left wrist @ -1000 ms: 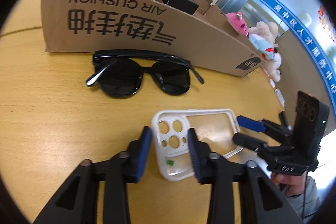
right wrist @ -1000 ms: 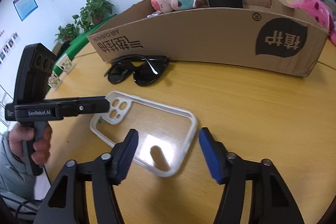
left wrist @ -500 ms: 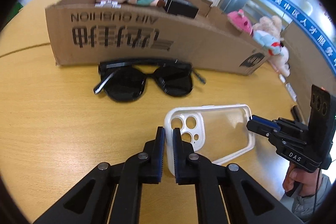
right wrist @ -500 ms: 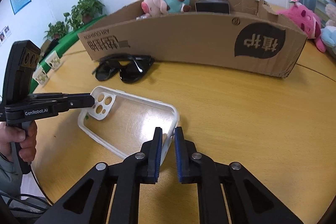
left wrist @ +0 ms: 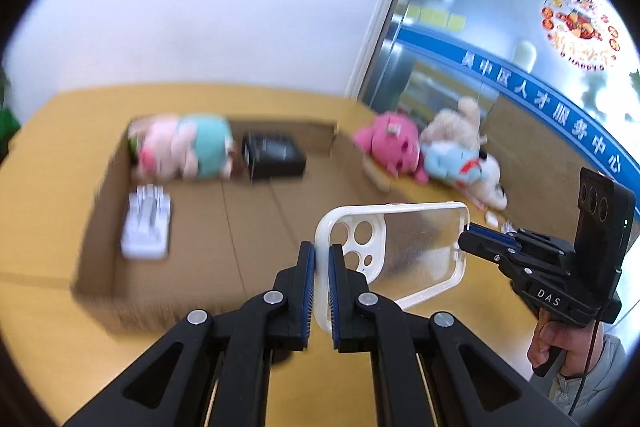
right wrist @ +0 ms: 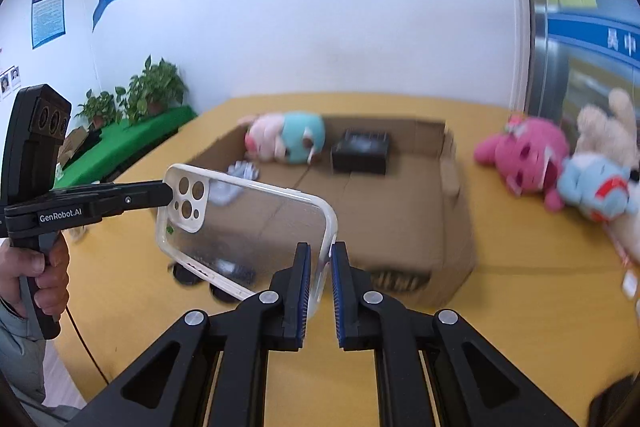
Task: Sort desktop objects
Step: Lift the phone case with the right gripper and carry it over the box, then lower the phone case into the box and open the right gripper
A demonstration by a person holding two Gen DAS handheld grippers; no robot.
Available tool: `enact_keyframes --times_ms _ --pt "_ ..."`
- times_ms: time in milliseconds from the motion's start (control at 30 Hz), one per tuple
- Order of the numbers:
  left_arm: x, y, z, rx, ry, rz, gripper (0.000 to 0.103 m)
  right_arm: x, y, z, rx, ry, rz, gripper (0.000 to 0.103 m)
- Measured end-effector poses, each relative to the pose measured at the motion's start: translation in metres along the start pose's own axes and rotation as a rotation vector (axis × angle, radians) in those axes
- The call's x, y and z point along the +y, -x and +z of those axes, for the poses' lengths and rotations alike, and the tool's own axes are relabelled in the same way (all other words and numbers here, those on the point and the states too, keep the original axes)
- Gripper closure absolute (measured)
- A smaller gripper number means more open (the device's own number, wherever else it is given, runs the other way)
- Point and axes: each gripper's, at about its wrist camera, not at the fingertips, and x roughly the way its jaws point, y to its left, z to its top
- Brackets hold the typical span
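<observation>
Clear plastic with a white rim, that's the phone case (left wrist: pixel 404 251), and it's up in the air over the yellow bench (right wrist: pixel 540 291), just in front of the cardboard box (right wrist: pixel 440 227). Left gripper (left wrist: pixel 321 267) has its jaws pinched tight on the camera-cutout end, right gripper (right wrist: pixel 320 267) is clamped on the opposite end. Inside the box: a pig plush (left wrist: pixel 184 151), a black box (left wrist: pixel 274 157) and something white, too blurry to name. More plush toys (right wrist: pixel 560 171) sit on the bench beside the box.

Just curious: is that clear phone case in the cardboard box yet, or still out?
Out. The phone case hangs above the cardboard box, its ends pinched by the left gripper and right gripper.
</observation>
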Motion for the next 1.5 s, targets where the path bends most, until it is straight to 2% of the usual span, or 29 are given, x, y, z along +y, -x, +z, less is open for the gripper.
enact_keyframes --times_ms 167,300,433,600,800,900,1033,1167,1267,1333,1500 --pt "0.006 0.005 0.055 -0.078 -0.041 0.041 0.097 -0.006 -0.009 0.064 -0.061 0.051 0.024 0.094" --pt "0.023 0.000 0.088 -0.111 -0.047 0.086 0.097 -0.006 -0.035 0.104 -0.056 0.073 0.058 0.094" --pt "0.049 -0.020 0.106 -0.087 -0.028 0.127 0.097 -0.010 -0.075 0.131 -0.016 0.066 0.109 0.094" --pt "0.090 -0.064 0.116 0.002 0.023 0.161 0.097 -0.015 -0.147 0.147 0.082 0.042 0.158 0.094" --pt "0.139 -0.134 0.105 0.155 0.108 0.174 0.097 -0.025 -0.220 0.143 0.205 0.005 0.169 0.093" --pt "0.158 -0.171 0.087 0.279 0.157 0.163 0.097 -0.035 -0.254 0.128 0.290 -0.018 0.173 0.093" --pt "0.172 -0.208 0.067 0.400 0.201 0.191 0.098 -0.049 -0.298 0.105 0.407 -0.069 0.180 0.093" --pt "0.179 -0.228 0.055 0.476 0.217 0.226 0.098 -0.052 -0.321 0.087 0.481 -0.094 0.170 0.093" --pt "0.184 -0.235 0.049 0.518 0.253 0.223 0.098 -0.049 -0.337 0.076 0.546 -0.093 0.158 0.093" --pt "0.187 -0.236 0.047 0.516 0.263 0.223 0.097 -0.050 -0.345 0.069 0.573 -0.100 0.151 0.093" --pt "0.179 -0.218 0.053 0.476 0.240 0.223 0.097 -0.047 -0.337 0.069 0.542 -0.100 0.137 0.089"
